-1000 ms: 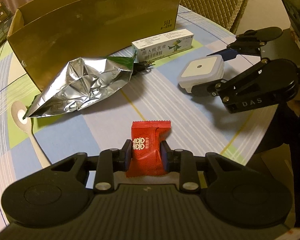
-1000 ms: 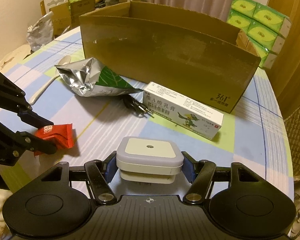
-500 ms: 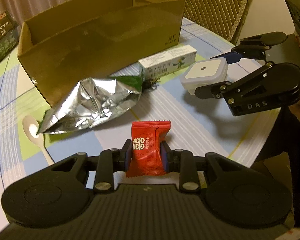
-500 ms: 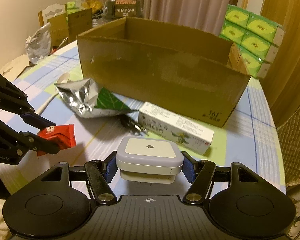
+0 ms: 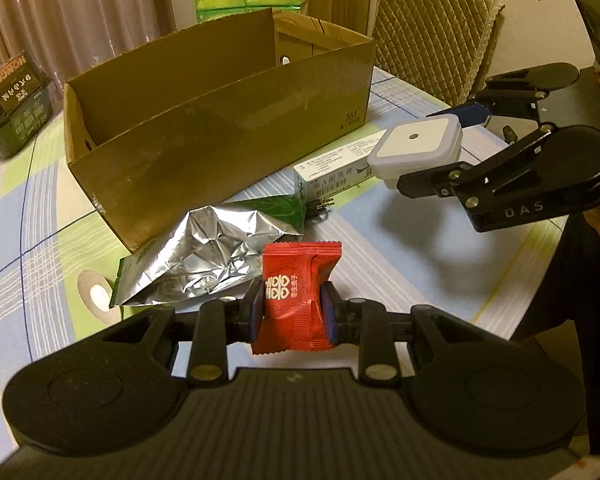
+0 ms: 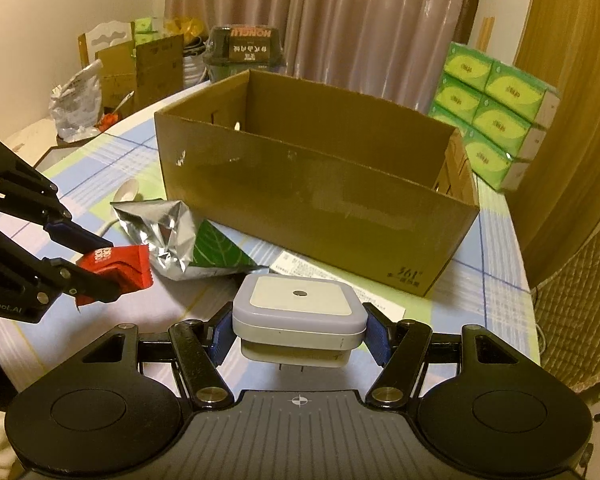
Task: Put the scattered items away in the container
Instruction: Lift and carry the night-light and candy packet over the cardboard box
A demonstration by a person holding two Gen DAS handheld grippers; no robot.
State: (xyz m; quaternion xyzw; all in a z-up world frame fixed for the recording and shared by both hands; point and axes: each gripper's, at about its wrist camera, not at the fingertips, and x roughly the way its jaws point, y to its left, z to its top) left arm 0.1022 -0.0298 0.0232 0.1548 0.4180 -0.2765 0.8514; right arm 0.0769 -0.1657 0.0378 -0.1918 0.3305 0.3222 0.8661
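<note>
Left tongs (image 5: pixel 292 308) clamp a red sachet (image 5: pixel 296 300) above the worktop (image 5: pixel 400 264); foil pouch (image 5: pixel 204 256) and medicine carton (image 5: pixel 332 168) lie before the open cardboard box (image 5: pixel 220 120); right tongs (image 6: pixel 300 336) grip a white night-light plug (image 6: pixel 300 312), raised

Red packet (image 5: pixel 296 292) bore white characters. Night light (image 6: pixel 300 312) was white. Pouch (image 5: pixel 204 256) was silver with green. Box (image 5: pixel 220 140) was brown. Tablecloth (image 5: pixel 380 248) showed blue-green checks.
</note>
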